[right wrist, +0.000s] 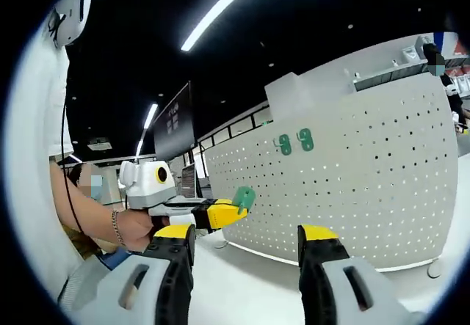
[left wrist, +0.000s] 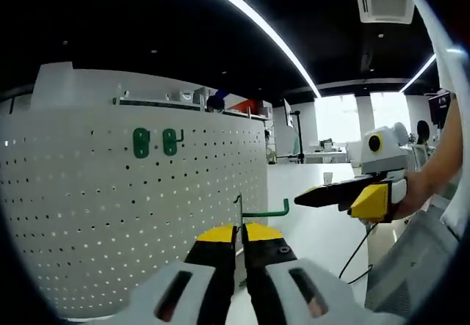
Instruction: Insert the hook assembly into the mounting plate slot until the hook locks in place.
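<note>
Two green mounting plates [left wrist: 154, 141] are seen fixed side by side on the white pegboard [left wrist: 110, 215], high on its perforated face. In the left gripper view, the left tool [left wrist: 240, 231] is closed on the green hook [left wrist: 266, 210], whose thin wire stem is pinched between the yellow tips and whose arm is pointed to the side. In the right gripper view the same hook is seen as a green piece at the tip of the left tool, with the pegboard behind it and the mounting plates well apart from it, higher on the panel. The right tool [right wrist: 246, 238] is held wide open and nothing is carried in it; it is kept over the white surface [left wrist: 323, 229] beside the board.

The step in hand is judged to be the approach of the hook to a plate slot. For a good result, the hook should be raised to the level of the plates and turned so that its base is faced to the slot before it is pushed. A straight, slow push is advised, because a tilted stem may slip in the jaws. The free tool should be kept aside, so that the plates are not covered.
</note>
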The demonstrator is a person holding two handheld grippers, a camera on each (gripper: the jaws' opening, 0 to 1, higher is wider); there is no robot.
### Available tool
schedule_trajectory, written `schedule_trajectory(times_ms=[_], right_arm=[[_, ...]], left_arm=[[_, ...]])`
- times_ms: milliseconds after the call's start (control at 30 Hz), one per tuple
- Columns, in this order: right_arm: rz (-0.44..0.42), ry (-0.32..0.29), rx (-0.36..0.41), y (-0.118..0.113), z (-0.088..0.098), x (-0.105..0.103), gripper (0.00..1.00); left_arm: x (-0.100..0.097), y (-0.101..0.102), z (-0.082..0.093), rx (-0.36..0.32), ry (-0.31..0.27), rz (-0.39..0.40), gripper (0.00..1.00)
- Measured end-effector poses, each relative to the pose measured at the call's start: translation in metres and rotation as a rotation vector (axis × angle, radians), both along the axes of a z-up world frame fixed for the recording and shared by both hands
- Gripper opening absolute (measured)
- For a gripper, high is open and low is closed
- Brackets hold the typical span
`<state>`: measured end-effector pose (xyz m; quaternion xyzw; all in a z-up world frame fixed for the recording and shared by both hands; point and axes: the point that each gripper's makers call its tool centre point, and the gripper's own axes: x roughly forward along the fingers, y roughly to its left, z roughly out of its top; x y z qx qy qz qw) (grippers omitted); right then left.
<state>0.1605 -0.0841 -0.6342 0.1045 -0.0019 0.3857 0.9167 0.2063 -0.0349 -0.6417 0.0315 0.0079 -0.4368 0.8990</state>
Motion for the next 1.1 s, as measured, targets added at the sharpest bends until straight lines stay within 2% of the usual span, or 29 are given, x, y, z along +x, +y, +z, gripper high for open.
schedule_trajectory(times_ms=[400,767,833,1100], right_arm=[[0.025,-0.001,0.045,0.019,0.009,0.014,0.50],[0.053,-0.002,0.074,0.037,0.018,0.023,0.33],[0.058,-0.014,0.066,0.038,0.019,0.022,0.25],[0.058,0.014,0.079,0.042,0.016,0.029,0.22]], left_arm=[[0.000,0.000,0.002,-0.008,0.000,0.005,0.03],[-0.001,-0.002,0.001,-0.007,-0.001,0.002,0.03],[-0.001,-0.002,0.001,-0.011,0.000,0.002,0.03],[-0.002,-0.004,0.003,-0.014,-0.005,0.002,0.03]])
